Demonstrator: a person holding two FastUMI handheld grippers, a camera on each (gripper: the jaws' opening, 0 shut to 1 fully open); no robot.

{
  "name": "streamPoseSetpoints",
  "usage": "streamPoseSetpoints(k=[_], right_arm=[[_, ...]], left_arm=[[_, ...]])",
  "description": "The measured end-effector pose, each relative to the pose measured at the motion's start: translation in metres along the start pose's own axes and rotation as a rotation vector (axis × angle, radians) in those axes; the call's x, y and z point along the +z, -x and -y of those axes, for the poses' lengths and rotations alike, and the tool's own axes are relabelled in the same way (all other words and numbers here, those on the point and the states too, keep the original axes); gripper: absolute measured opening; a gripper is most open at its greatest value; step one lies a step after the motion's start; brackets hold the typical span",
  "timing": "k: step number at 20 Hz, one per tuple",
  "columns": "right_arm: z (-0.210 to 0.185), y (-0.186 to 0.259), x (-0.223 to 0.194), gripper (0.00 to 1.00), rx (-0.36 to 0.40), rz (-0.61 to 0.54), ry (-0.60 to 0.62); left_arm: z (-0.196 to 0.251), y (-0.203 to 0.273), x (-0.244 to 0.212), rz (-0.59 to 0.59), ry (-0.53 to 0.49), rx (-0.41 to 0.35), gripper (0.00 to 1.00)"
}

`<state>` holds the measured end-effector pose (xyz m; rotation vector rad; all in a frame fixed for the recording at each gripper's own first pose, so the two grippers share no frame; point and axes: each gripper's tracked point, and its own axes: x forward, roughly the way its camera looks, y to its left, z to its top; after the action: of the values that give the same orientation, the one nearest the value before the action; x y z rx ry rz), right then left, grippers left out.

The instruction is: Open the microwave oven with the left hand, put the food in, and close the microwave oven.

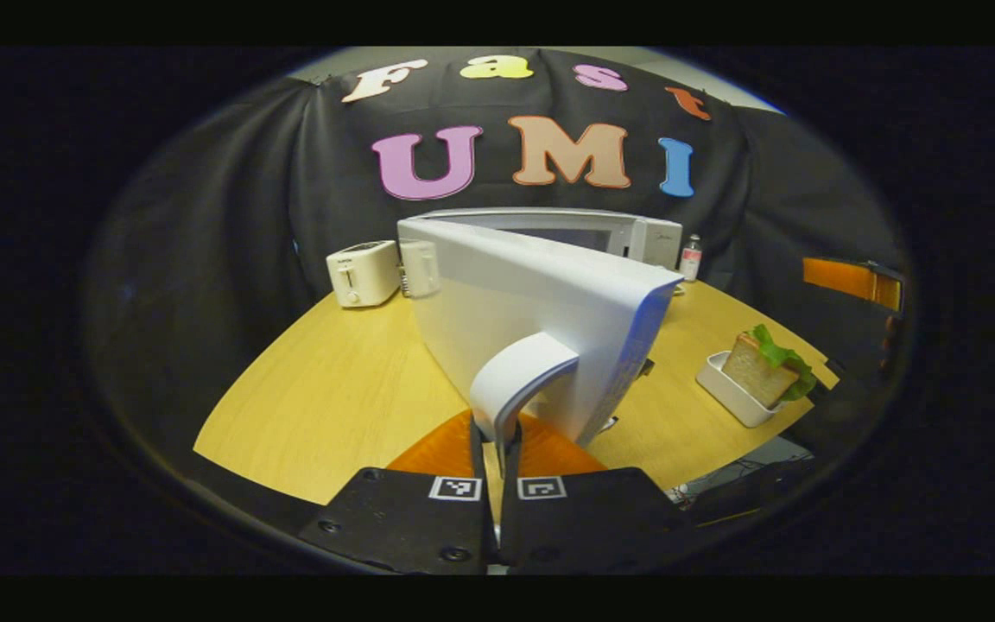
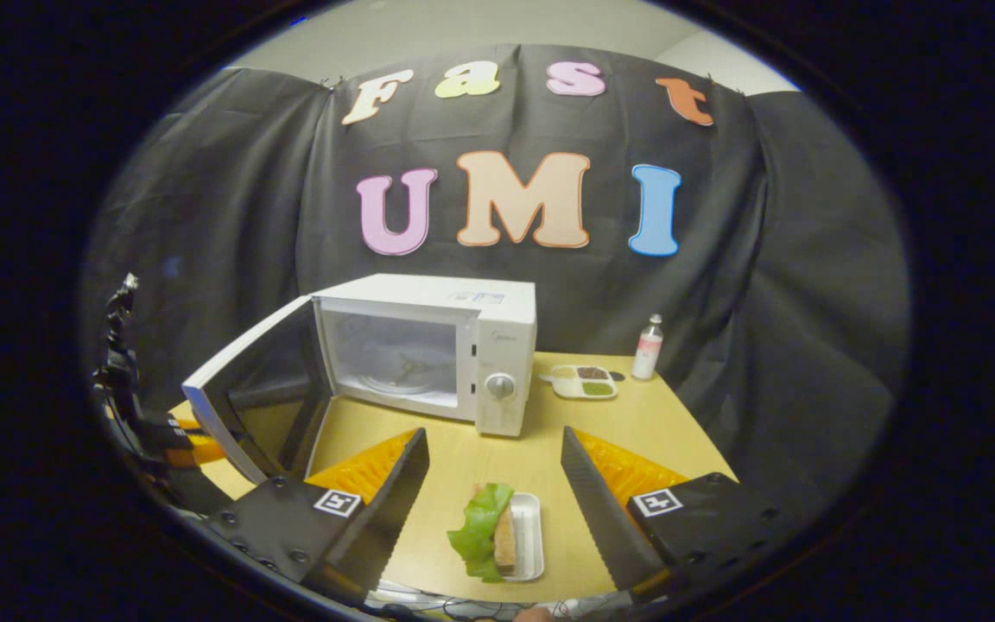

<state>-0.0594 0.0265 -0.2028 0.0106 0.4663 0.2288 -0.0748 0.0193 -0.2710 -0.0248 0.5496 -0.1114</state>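
The white microwave (image 2: 463,345) stands at the back of the table with its door (image 2: 243,389) swung wide open to the left, so the cavity and turntable show. In the left gripper view the door (image 1: 549,302) is edge-on and its curved white handle (image 1: 519,371) runs down between my fingers; my left gripper (image 1: 497,432) is shut on the handle. The sandwich with lettuce (image 2: 491,534) lies in a small white tray (image 2: 534,536) near the front edge. My right gripper (image 2: 493,484) hovers just above and behind it, open wide with nothing between its fingers.
A white toaster (image 1: 364,272) sits left of the microwave. A small bottle (image 2: 649,345) and a divided plate of food (image 2: 584,382) are at the back right. The wooden table (image 2: 636,423) ends close in front of the tray. The sandwich tray (image 1: 735,393) also lies right of the door.
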Motion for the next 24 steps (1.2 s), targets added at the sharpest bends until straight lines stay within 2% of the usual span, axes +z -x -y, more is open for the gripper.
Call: streamPoseSetpoints(k=[2, 5, 7, 11, 16, 17, 18, 19, 20, 21, 24], right_arm=[[-0.002, -0.003, -0.02, 0.97, 0.005, -0.039, 0.001], [-0.002, -0.007, -0.049, 0.98, 0.003, -0.098, 0.011], [-0.001, -0.009, -0.065, 0.98, 0.005, -0.135, 0.016], [0.004, -0.015, -0.086, 0.98, -0.001, -0.176, 0.038], [0.01, -0.029, -0.126, 0.99, 0.009, -0.28, 0.05], [0.011, -0.033, -0.135, 0.98, 0.006, -0.303, 0.039], [0.009, -0.036, -0.141, 0.97, 0.009, -0.327, 0.021], [0.008, -0.038, -0.148, 0.94, 0.007, -0.346, 0.001], [0.007, -0.039, -0.153, 0.85, 0.009, -0.363, -0.019], [0.003, -0.039, -0.158, 0.81, 0.017, -0.384, -0.034], [0.001, -0.04, -0.16, 0.53, 0.015, -0.404, -0.046]], left_arm=[[-0.025, 0.002, -0.007, -0.023, 0.003, 0.052, 0.0], [-0.049, 0.01, -0.012, -0.026, 0.111, 0.052, 0.01], [-0.056, 0.008, -0.009, -0.028, 0.146, 0.054, 0.01], [-0.063, 0.008, -0.011, -0.027, 0.116, 0.039, 0.01], [-0.068, 0.009, -0.014, -0.033, 0.142, 0.013, 0.02], [-0.069, 0.008, -0.015, -0.037, 0.154, 0.012, 0.08], [-0.069, 0.009, -0.016, -0.041, 0.157, 0.015, 0.07], [-0.067, 0.009, -0.016, -0.04, 0.161, 0.009, 0.27], [-0.063, 0.008, -0.016, -0.051, 0.161, -0.001, 0.32], [-0.058, 0.01, -0.017, -0.065, 0.15, -0.009, 0.38], [-0.055, 0.006, -0.018, -0.073, 0.112, -0.013, 0.39]])
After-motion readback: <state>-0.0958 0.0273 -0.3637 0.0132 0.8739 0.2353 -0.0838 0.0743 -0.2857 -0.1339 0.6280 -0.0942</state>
